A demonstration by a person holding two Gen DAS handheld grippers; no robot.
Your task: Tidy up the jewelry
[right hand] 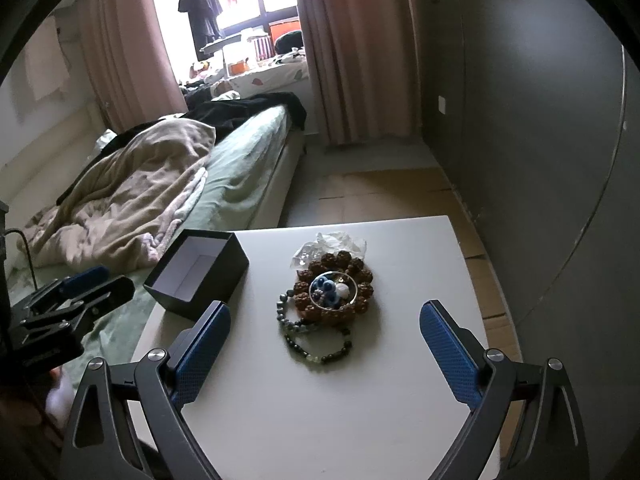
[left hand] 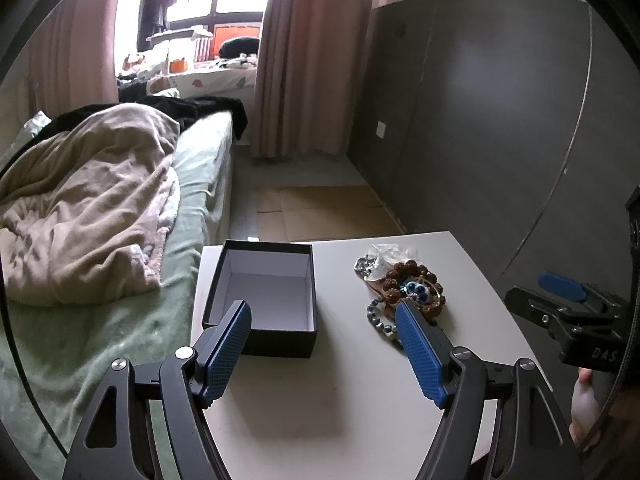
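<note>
Surface: a white table (right hand: 360, 380) is set beside a bed (right hand: 244, 176) covered by a green sheet and a rumpled beige blanket (right hand: 136, 200).
Room: a grey wall (right hand: 520, 120) is seen on the right; pink curtains (right hand: 352, 48) frame a bright window at the far end.
Box: an open black box (left hand: 264, 296) with a pale interior is placed at the table's left edge; nothing is seen inside it.
Jewelry: a jewelry pile (right hand: 332, 292) of brown bead bracelets, a metal ring, blue pieces and dark bead strands is heaped at mid-table, well apart from the box.
Wrapper: a crumpled clear wrapper (right hand: 332, 246) is found touching the pile's far side.
Left gripper (left hand: 324, 312): held above the near table; jaws spread wide, nothing grasped; one finger overlaps the box, the other the pile's edge.
Right gripper (right hand: 324, 316): held over the table near the pile; jaws spread wide, nothing grasped.
</note>
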